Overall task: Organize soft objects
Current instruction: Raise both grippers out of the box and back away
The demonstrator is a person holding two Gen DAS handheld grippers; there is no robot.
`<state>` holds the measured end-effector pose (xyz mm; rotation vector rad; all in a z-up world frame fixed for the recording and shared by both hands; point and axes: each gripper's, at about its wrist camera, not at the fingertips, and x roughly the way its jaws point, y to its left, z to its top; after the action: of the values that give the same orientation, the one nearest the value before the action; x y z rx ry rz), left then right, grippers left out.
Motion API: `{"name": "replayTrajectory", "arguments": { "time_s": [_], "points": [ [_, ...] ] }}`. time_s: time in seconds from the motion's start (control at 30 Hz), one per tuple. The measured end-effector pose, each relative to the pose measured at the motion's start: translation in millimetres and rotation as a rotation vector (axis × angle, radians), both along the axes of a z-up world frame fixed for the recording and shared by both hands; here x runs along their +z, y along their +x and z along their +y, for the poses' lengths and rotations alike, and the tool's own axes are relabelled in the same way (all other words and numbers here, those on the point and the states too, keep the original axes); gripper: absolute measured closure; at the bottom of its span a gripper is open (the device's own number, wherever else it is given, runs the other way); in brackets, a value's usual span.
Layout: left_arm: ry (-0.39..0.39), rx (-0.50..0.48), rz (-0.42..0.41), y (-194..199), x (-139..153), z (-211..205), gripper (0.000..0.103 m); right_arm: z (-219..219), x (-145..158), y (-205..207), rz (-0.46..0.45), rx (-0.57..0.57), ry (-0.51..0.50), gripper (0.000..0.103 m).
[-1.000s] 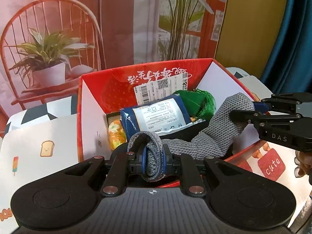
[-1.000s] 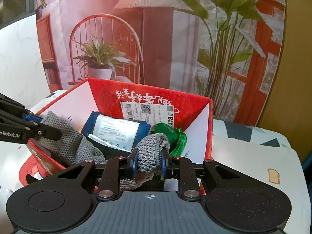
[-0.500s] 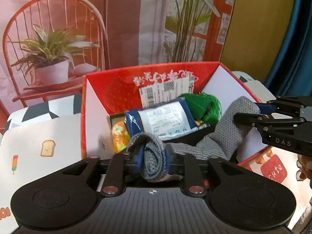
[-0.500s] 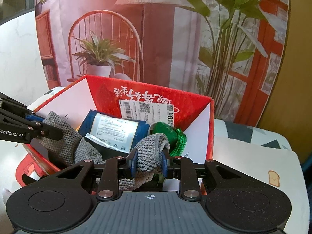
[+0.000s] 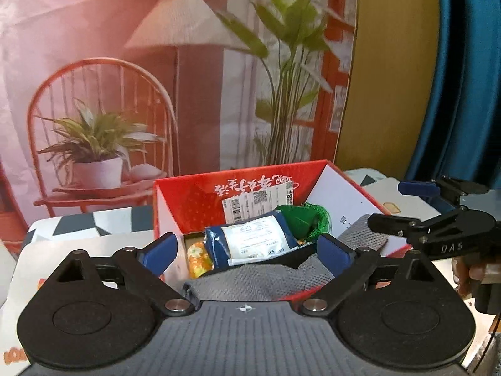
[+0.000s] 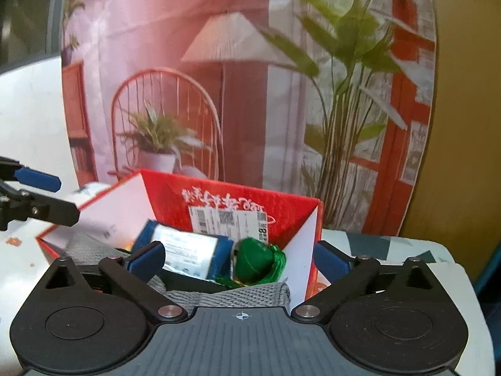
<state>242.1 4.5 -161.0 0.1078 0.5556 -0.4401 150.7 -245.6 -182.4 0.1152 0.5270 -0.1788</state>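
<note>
A grey knitted cloth point(image 5: 260, 279) lies draped across the near side of the red cardboard box point(image 5: 191, 194), and it also shows in the right wrist view point(image 6: 238, 294). My left gripper point(image 5: 247, 252) is open and empty above the cloth's left end. My right gripper point(image 6: 238, 258) is open and empty above its right end; it also shows in the left wrist view point(image 5: 404, 206). The box point(image 6: 294, 210) holds a blue packet point(image 5: 250, 242), a green tasselled item point(image 5: 305, 219) and a yellow item point(image 5: 197, 255).
The box stands on a table covered with a patterned white cloth point(image 5: 78, 247). A printed backdrop point(image 5: 156, 78) with a chair, lamp and plants hangs behind. A blue curtain point(image 5: 463, 78) hangs at the right. A white surface point(image 6: 28, 109) lies to the left.
Both grippers have opened and let go of the grey cloth, which now lies in the box. Both have pulled back and risen from the box.
</note>
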Motion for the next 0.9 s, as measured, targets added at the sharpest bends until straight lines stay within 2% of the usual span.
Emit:
{"name": "replayTrajectory", "arguments": {
  "time_s": [0.23,0.43,0.63,0.7,0.9],
  "points": [
    [-0.08,0.124,0.031,-44.0,-24.2,31.2,0.006,9.7,-2.7,-46.2,-0.115,-0.024,0.043,0.003],
    [-0.148,0.253,0.146,-69.5,-62.7,52.9,0.009,24.5,-19.8,-79.6,-0.149,-0.027,0.035,0.005],
    [-0.186,0.323,0.239,-80.9,-96.5,63.2,0.014,34.3,-50.7,-94.9,-0.075,-0.018,0.067,0.012],
    [-0.204,0.337,0.266,-80.4,-104.3,66.5,0.016,37.3,-63.2,-94.8,-0.032,-0.012,0.084,0.021],
    [-0.209,0.356,0.29,-80.0,-115.6,66.8,0.02,42.2,-98.7,-87.8,0.063,-0.043,0.145,0.037]
  ]
}}
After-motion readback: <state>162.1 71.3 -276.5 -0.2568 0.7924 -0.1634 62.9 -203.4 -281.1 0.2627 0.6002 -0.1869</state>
